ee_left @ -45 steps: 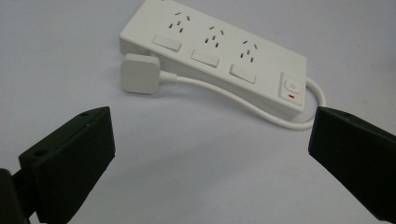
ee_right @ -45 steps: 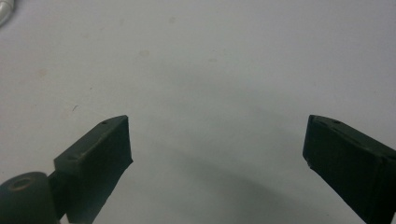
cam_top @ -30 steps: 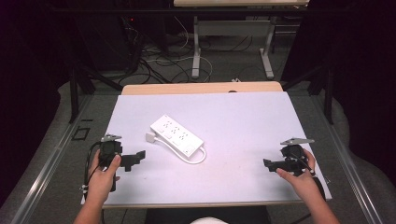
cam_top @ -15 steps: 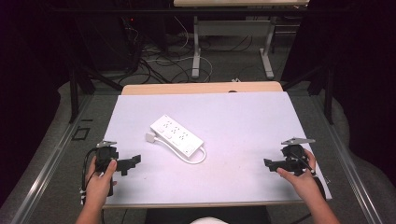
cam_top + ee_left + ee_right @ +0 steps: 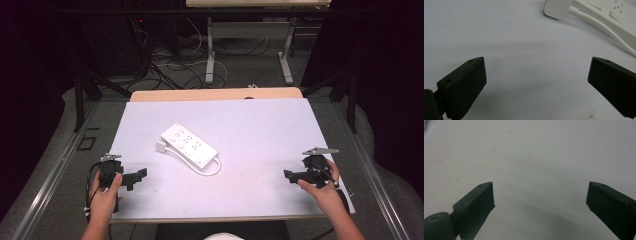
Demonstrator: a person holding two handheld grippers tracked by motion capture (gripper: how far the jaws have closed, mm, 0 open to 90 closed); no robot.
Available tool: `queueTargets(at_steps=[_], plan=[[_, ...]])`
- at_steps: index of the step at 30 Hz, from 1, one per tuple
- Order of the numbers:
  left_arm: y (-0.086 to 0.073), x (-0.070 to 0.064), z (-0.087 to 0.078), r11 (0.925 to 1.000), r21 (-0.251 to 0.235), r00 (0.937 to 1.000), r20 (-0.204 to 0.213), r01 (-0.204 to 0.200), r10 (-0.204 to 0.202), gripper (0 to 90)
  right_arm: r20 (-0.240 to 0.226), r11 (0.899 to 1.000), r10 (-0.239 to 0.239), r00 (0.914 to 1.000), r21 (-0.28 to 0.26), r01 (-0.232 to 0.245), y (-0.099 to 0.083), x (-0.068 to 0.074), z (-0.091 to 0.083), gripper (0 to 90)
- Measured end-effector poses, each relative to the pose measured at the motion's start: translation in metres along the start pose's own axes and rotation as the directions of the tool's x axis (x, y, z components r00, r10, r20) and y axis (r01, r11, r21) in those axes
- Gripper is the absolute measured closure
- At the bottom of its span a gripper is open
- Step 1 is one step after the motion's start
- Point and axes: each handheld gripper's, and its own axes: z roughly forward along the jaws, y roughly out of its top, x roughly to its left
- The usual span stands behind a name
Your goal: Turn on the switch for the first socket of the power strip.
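Observation:
A white power strip (image 5: 189, 145) lies at an angle near the middle of the white table (image 5: 260, 130), its white cord (image 5: 212, 170) looped at its near end and its flat white plug (image 5: 161, 147) at its left. The same power strip (image 5: 614, 15) and plug (image 5: 556, 10) lie ahead in the left gripper view. My left gripper (image 5: 137, 177) rests near the table's front left corner, open, nothing between its jaws. My right gripper (image 5: 289, 175) sits near the front right edge, open and empty, pointing left over bare table (image 5: 536, 157).
A wooden table edge (image 5: 215, 94) shows behind the white surface. Beyond it the floor holds tangled cables (image 5: 170, 60) and the metal legs of another desk (image 5: 210, 50). Metal rails (image 5: 45, 175) run along both sides of the table.
My left gripper has drifted a little toward the near left of the table. The right gripper and the power strip have stayed put.

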Motion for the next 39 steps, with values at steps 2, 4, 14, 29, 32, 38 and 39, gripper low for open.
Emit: queueTargets(at_steps=[2,4,14,29,32,38,39], plan=[[-0.001,0.001,0.0,0.9999,0.011,1.0,0.0,-0.002,0.002,1.7,0.001,1.0,0.003,1.0,0.001,-0.003,0.0,0.0,0.0,7.2],[-0.002,0.002,0.001,0.9999,0.01,1.0,-0.003,0.002,-0.002,1.8,0.004,1.0,0.002,1.0,-0.001,-0.002,0.0,0.0,0.0,7.1],[-0.008,0.005,0.007,0.9999,0.017,0.9999,-0.016,0.0,0.0,2.3,0.002,1.0,0.002,1.0,0.002,-0.002,-0.002,-0.002,0.002,7.1],[-0.01,0.006,0.009,0.9994,0.034,0.9998,-0.019,0.003,-0.002,3.2,0.009,1.0,0.013,0.9999,0.001,-0.013,-0.002,-0.002,0.004,7.1],[-0.01,0.006,0.01,0.9994,0.033,0.9998,-0.019,0.002,-0.001,3.1,0.008,1.0,0.005,1.0,0.004,-0.005,-0.002,-0.003,0.004,7.1],[-0.01,0.006,0.01,0.9995,0.032,0.9998,-0.019,0.002,-0.002,3.2,0.008,1.0,0.006,0.9999,0.002,-0.006,-0.002,-0.003,0.004,7.1],[-0.01,0.006,0.01,0.9995,0.033,0.9998,-0.02,0.002,-0.001,3.2,0.008,1.0,0.005,1.0,0.003,-0.005,-0.003,-0.003,0.005,7.1]])
